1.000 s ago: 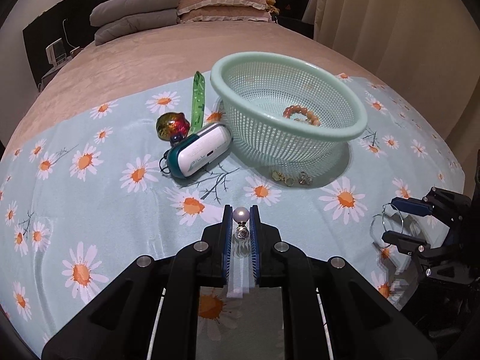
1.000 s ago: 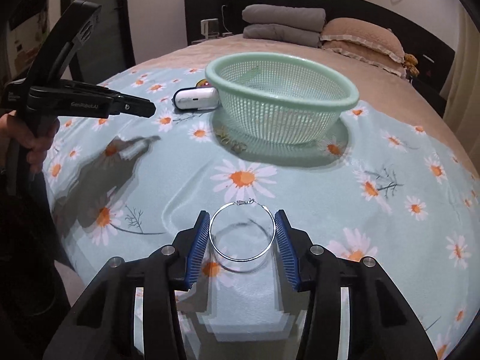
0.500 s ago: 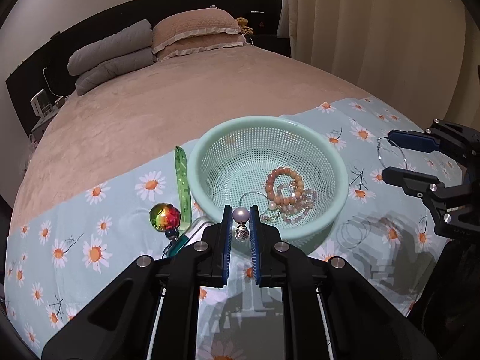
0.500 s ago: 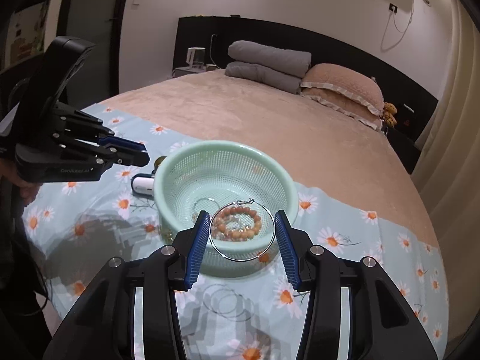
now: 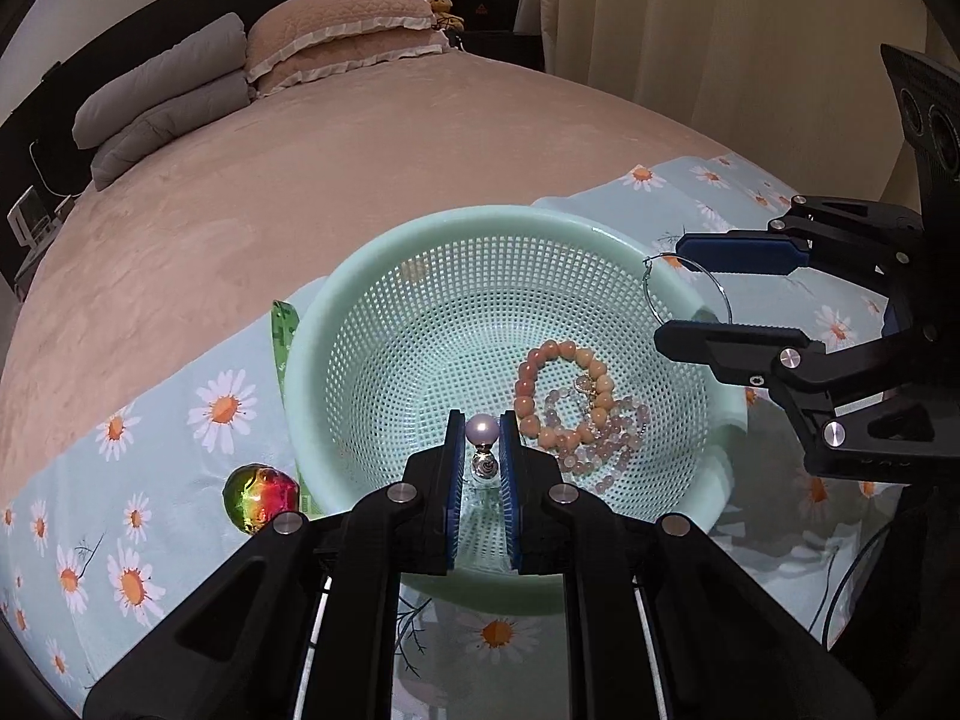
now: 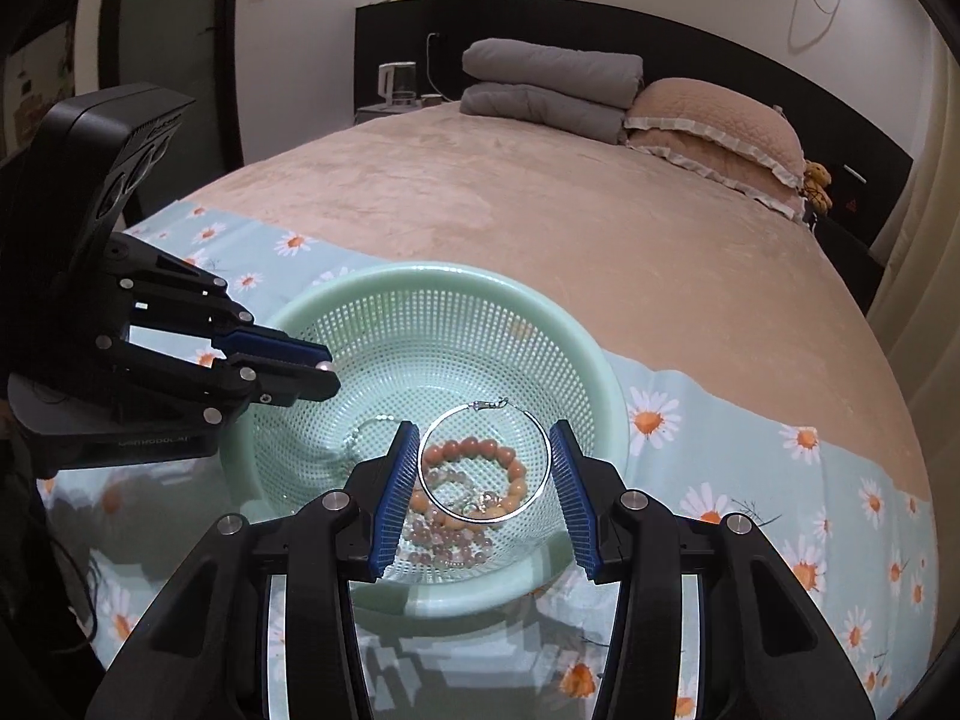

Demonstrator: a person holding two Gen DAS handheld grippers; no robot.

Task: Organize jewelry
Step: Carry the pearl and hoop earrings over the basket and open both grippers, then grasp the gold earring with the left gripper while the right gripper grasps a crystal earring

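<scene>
The left gripper is seen clamped on a pearl earring, held above the near side of the basket. The right gripper is closed on a silver hoop, pinched across its width and held over the basket interior. Inside the basket, an orange bead bracelet is found lying on paler pink beads. A multicoloured stone and a green strip are noted on the daisy cloth just left of the basket. The cloth is spread over a tan bed. Grey and tan pillows are stacked at the headboard.
</scene>
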